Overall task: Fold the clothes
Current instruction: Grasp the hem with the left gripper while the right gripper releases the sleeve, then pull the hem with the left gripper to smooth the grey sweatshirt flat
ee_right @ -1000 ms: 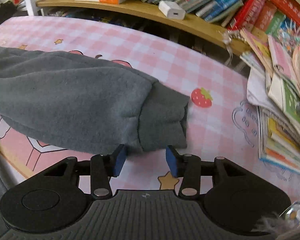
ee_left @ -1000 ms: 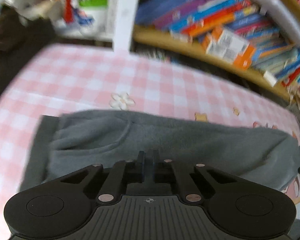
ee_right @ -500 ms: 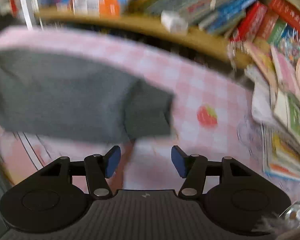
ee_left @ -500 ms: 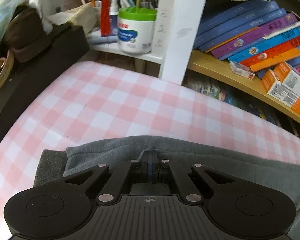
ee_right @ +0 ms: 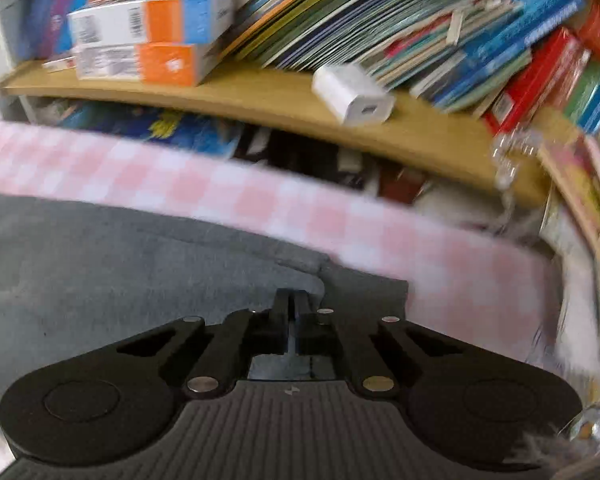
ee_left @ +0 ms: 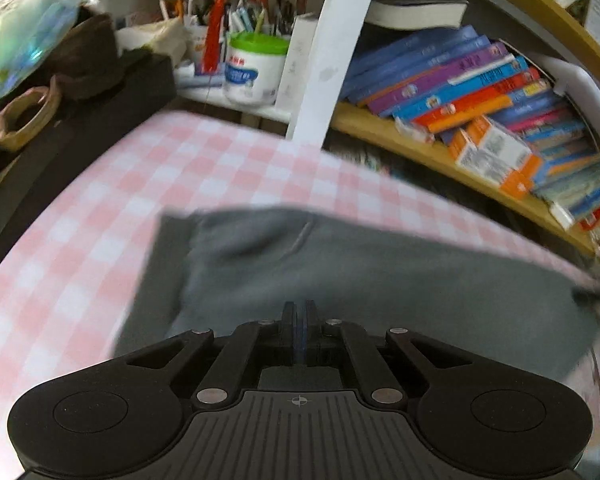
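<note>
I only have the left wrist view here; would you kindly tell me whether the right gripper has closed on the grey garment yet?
Observer: Yes. In the right wrist view the right gripper is shut on the grey garment, beside its cuff.
Operator: Thank you. Is anything close to that end?
Observer: A pile of books and magazines lies just right of the cuff, at the edge of the pink checked cloth.
Operator: And what is straight ahead of it?
Observer: A wooden shelf with a white charger plug lying on it, and two orange and white boxes stacked further left.
</note>
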`<state>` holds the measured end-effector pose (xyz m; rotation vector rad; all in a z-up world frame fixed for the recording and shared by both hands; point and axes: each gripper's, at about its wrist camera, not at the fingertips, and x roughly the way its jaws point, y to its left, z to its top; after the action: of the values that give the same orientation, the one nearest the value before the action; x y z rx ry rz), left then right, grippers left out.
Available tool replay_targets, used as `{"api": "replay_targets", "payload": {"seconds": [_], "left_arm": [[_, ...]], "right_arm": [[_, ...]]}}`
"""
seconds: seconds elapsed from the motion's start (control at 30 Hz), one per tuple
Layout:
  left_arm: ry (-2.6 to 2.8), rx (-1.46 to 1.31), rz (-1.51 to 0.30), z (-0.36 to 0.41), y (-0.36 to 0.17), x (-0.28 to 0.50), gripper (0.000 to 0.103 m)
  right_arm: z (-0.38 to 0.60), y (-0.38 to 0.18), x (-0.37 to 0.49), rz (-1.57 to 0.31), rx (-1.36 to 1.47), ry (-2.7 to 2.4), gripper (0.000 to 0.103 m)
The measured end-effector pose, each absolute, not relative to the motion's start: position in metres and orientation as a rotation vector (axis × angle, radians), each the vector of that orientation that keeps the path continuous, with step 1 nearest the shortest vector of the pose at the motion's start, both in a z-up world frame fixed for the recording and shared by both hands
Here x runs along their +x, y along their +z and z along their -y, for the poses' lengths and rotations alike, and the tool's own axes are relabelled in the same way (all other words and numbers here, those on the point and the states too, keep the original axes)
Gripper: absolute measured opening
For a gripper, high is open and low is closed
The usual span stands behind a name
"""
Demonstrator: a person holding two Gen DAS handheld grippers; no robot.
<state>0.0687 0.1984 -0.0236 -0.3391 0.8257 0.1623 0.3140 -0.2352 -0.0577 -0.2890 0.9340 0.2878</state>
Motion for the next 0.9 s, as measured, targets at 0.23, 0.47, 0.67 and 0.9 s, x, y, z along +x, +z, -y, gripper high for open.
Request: {"api": "replay_targets", "payload": {"seconds": [0.23, 0.47, 0.67, 0.9], "left_arm": [[0.194, -0.373, -0.829, -0.197, -0.021, 0.027, 0.003], [0.238, -0.439, -0.865, -0.201, -0.035, 0.021, 0.004], [0.418, -0.459, -0.850, -0.222, -0.046, 0.026, 0.005], [0.437, -0.400, -0.820, -0.211, -0.037, 0.016, 0.005]], "right_arm": [[0.241, -0.032, 0.278, -0.814, -0.274, 0.386, 0.035], [0.283, -0.001, 0.157, -0.818, -0.211, 0.546, 0.041], [0.303, -0.006, 0.050, -0.953, -0.230, 0.577, 0.041], [0.312, -0.028, 0.013, -1.043, -0.218, 0.549, 0.030]]}}
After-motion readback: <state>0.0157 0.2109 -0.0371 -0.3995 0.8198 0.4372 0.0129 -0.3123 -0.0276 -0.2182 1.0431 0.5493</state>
